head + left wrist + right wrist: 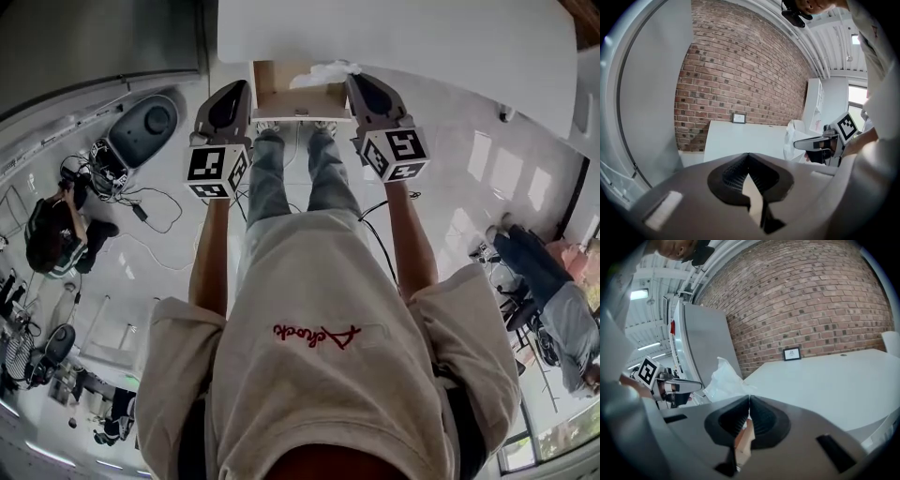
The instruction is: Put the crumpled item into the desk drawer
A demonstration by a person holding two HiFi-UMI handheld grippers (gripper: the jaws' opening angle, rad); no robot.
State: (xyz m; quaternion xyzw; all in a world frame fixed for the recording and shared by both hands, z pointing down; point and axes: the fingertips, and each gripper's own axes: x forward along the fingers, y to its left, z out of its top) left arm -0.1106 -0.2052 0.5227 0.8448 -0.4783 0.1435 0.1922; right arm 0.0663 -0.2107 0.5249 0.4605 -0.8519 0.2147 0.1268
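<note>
The crumpled item (323, 73) — white, thin, loosely bunched — lies at the front edge of the desk (422, 37). Just beneath it the desk drawer (298, 101) — pale wood — stands pulled open.

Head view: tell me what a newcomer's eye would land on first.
An open wooden drawer juts from the white desk straight ahead of the person, with a crumpled white bag at its far right corner. The left gripper and the right gripper flank the drawer, both shut and empty.
</note>
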